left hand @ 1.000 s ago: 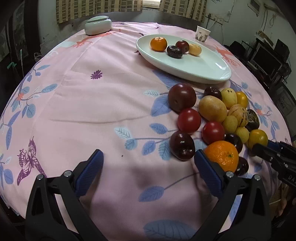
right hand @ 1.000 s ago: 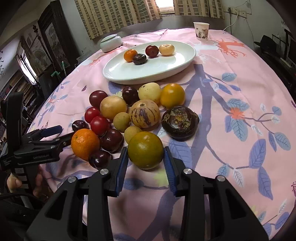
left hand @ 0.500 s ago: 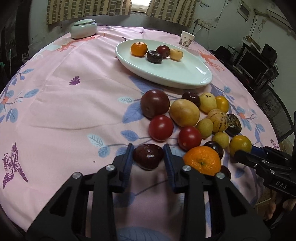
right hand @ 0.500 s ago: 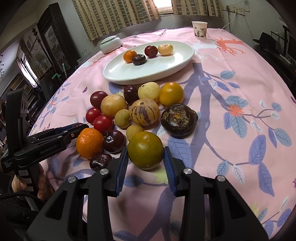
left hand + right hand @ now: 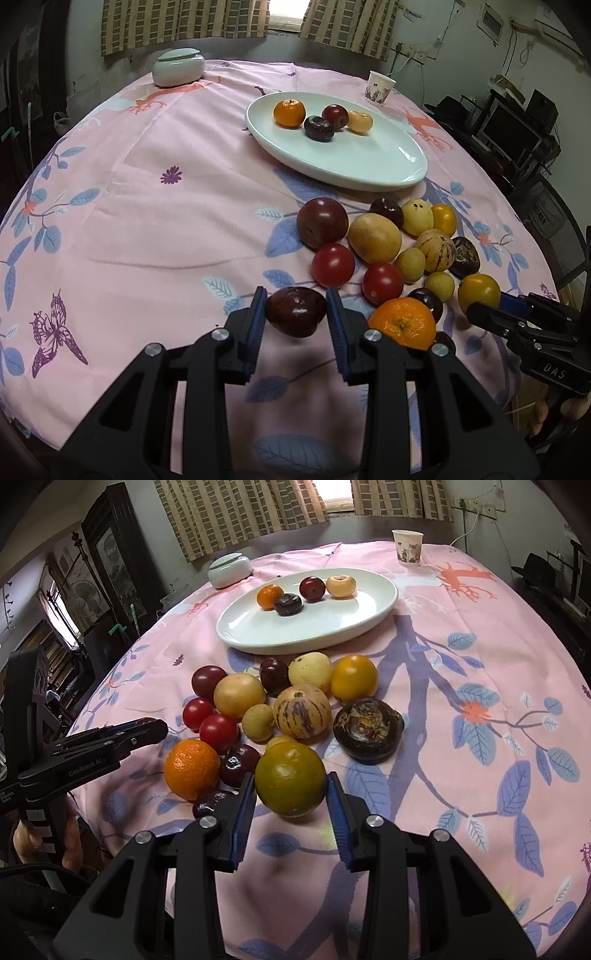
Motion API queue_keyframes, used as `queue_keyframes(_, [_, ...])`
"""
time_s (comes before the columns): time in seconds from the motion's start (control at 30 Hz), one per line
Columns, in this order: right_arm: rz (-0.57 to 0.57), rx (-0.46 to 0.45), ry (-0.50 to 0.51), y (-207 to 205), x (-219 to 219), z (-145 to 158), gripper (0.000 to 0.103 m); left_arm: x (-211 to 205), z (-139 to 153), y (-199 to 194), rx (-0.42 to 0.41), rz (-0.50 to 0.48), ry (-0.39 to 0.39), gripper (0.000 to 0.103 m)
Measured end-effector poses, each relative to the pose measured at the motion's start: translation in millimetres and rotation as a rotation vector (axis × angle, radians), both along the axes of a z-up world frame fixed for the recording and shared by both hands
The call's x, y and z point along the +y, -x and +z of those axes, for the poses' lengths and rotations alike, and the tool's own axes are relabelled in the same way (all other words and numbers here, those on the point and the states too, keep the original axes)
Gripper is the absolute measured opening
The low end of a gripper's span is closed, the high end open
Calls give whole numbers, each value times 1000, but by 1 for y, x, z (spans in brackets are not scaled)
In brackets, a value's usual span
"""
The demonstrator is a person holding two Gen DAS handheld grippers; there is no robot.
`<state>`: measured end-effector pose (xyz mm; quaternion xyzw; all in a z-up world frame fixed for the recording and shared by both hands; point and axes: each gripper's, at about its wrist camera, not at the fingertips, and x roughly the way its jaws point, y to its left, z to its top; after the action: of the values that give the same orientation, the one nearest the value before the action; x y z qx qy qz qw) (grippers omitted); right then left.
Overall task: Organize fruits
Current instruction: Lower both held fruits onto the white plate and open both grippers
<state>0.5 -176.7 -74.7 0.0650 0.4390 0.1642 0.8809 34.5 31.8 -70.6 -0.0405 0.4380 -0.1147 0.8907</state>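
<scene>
Plate (image 5: 369, 173) lies ahead of us, beyond the fruit pile (four fruits on it). Right gripper (image 5: 291, 794) clamps the green-yellow citrus (image 5: 290, 779); left gripper (image 5: 295, 314), nearer the plate's left side, pinches the dark plum (image 5: 295, 312).

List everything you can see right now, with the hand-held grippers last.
Tablecloth: one, pink with blue leaves, over the table.
Plate: one, white oval, far centre.
Plated fruit: four (orange, dark brown, red, pale yellow), at the plate's far end.
Loose fruit: fourteen, red, dark purple, yellow, tan, orange, one striped; clustered on the cloth in front of the plate.
Lidded jar: one, pale green, far left.
Paper cup: one, white patterned, far right.
Left hand-held gripper: black, blue pads, shut on a dark plum.
Right hand-held gripper: same colours, shut on a green-yellow citrus.
</scene>
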Motion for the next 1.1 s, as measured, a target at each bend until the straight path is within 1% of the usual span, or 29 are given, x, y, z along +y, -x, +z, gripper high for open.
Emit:
queue_keyframes(0.37, [19,-34,1,-5,4,14,39,1,14,-2,-20,-4,-8,33])
queue_keyframes(0.57, [42,-51,1,-11,7,23,39,-2,31,-8,-41,-28,-10,33])
queue_keyframes(0.67, [71,-60,9,-20,10,30,39,-6,45,-21,-46,-55,-8,33])
queue_keyframes(0.8, [94,-74,39,-48,10,45,39,-19,67,-59,-61,-99,-44,33])
queue_keyframes(0.87, [99,-67,35,-71,8,52,39,-24,74,-89,-39,-109,-30,33])
queue_keyframes(0.93, [103,-54,31,-95,7,56,39,-30,76,-123,-12,-98,-21,33])
queue_keyframes(1.0, [103,-48,42,-123,10,58,39,-37,76,-157,6,-80,-28,33])
queue_keyframes(1.1, [82,-28,55,-169,14,53,39,-49,70,-202,21,-45,-38,33])
